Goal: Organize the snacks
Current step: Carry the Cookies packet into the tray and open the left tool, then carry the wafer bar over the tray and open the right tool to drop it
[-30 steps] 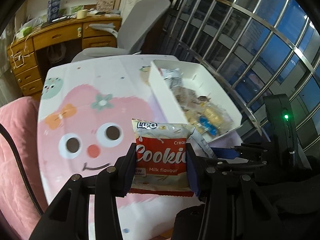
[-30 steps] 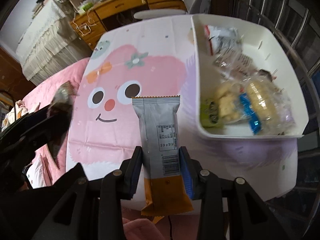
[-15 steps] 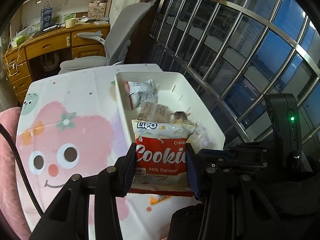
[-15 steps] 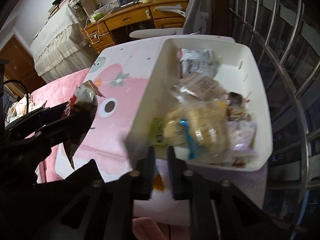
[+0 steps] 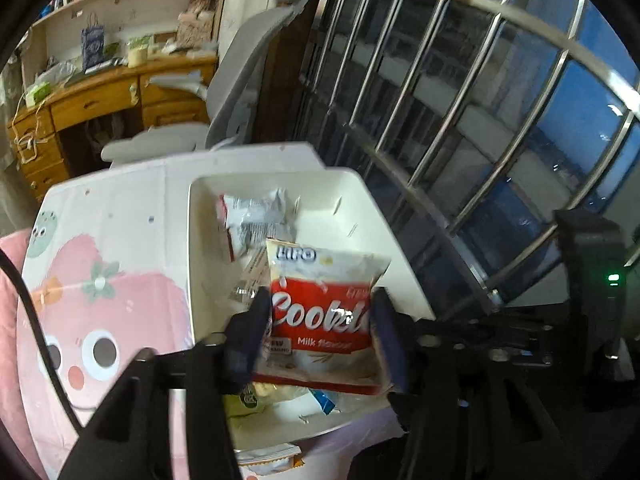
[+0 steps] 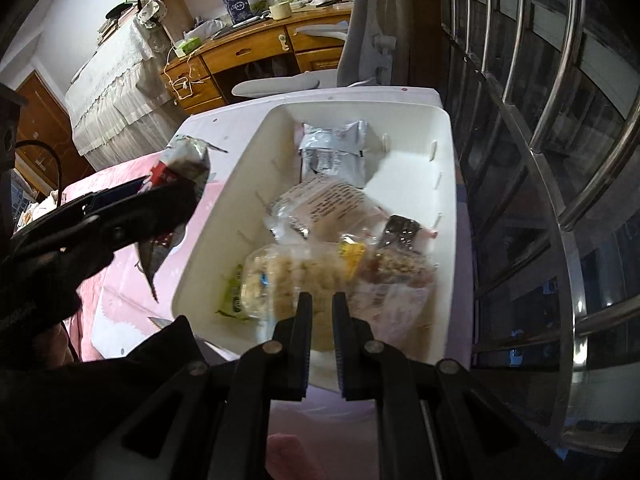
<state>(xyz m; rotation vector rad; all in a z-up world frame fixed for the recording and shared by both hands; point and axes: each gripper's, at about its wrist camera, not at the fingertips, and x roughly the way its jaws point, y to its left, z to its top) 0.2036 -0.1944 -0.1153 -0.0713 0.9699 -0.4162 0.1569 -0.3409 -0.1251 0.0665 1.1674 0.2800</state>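
Observation:
A red and white cookie pack (image 5: pixel 320 312) sits between the pads of my left gripper (image 5: pixel 318 320), above the near half of the white bin (image 5: pixel 360 200). Its jaws are opening, and the pads still touch the pack's sides. From the right wrist view the same pack (image 6: pixel 176 176) hangs left of the bin's rim (image 6: pixel 224 216). My right gripper (image 6: pixel 322 308) is shut with nothing in it, over the bin's near end. The bin holds several wrapped snacks (image 6: pixel 316 208). A grey and orange bar (image 5: pixel 268 454) lies on the table just outside the bin's near wall.
The table (image 5: pixel 120 208) has a pink cartoon-face cover. A metal window grille (image 5: pixel 460 140) runs along the bin's right side. A grey office chair (image 5: pixel 248 64) and a wooden desk (image 5: pixel 100 100) stand behind the table. Pink bedding (image 6: pixel 116 168) lies to the left.
Both grippers swung right from over the cartoon cover to over the bin. The right gripper dropped its grey and orange bar and closed. The left still carries the cookie pack.

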